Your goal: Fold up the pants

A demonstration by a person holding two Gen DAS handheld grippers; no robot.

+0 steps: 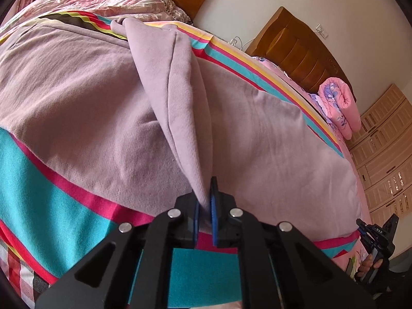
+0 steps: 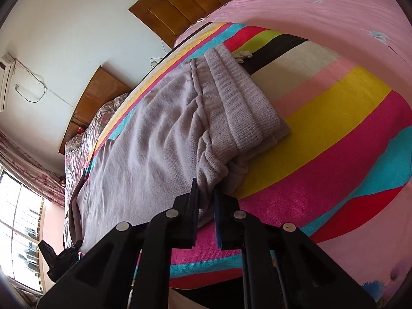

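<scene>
Lilac sweatpants (image 1: 85, 97) lie spread on a striped blanket (image 1: 38, 180) on the bed. My left gripper (image 1: 205, 206) is shut on a leg end of the pants, which rises as a stretched fold (image 1: 177, 95) toward the far edge. In the right wrist view the pants (image 2: 144, 134) show their ribbed waistband (image 2: 244, 97) folded over. My right gripper (image 2: 206, 200) is shut on the near waistband corner, bunched between the pads. The right gripper also shows at the left wrist view's lower right (image 1: 377, 234), and the left gripper at the right wrist view's lower left (image 2: 59, 257).
A wooden headboard (image 1: 296, 49) and a rolled pink quilt (image 1: 340, 103) are at the bed's far side. A pink sheet (image 2: 334, 7) covers the bed beyond the blanket (image 2: 334, 118). A cream wardrobe (image 1: 383, 159) stands right. A window (image 2: 18, 221) is at left.
</scene>
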